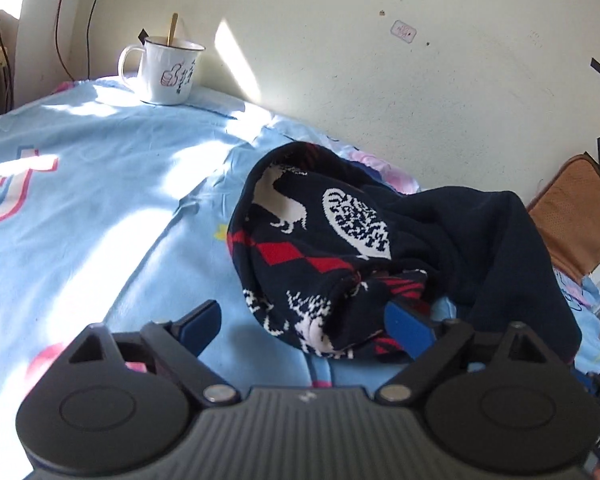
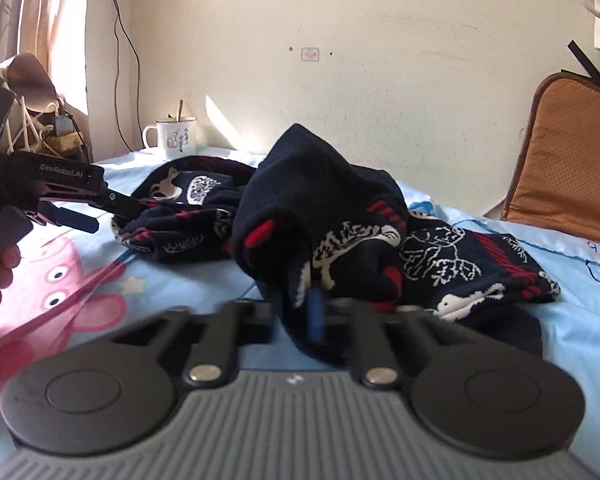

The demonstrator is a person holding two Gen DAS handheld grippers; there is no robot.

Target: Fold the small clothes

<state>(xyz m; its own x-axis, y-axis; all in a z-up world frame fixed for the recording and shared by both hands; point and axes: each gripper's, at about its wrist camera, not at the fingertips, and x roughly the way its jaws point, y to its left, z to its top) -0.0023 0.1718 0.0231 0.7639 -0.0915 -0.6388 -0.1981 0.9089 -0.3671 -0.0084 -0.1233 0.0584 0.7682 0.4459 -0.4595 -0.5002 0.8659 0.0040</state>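
Navy knitted sweater (image 2: pixel 340 220) crumpled, soft sheet (image 1: pixel 100 184); enamel mug (image 1: pixel 168 70)

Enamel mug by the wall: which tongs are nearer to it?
Left. The left tongs hang open over the sheet at the sweater's mug-side end; the right tongs, shut on the sweater's near edge, sit farther from the mug.

Two wrist cameras, both low over the bed (image 1: pixel 100 168), facing the wall.

Left view tilts down from close behind its tongs (image 1: pixel 304 320); right view sits flatter, nearer the sheet (its tongs (image 2: pixel 316 316) blurred). Both share the dark sweater (image 2: pixel 308 208), the mug (image 1: pixel 168 72) and the brown cushion (image 2: pixel 568 152).
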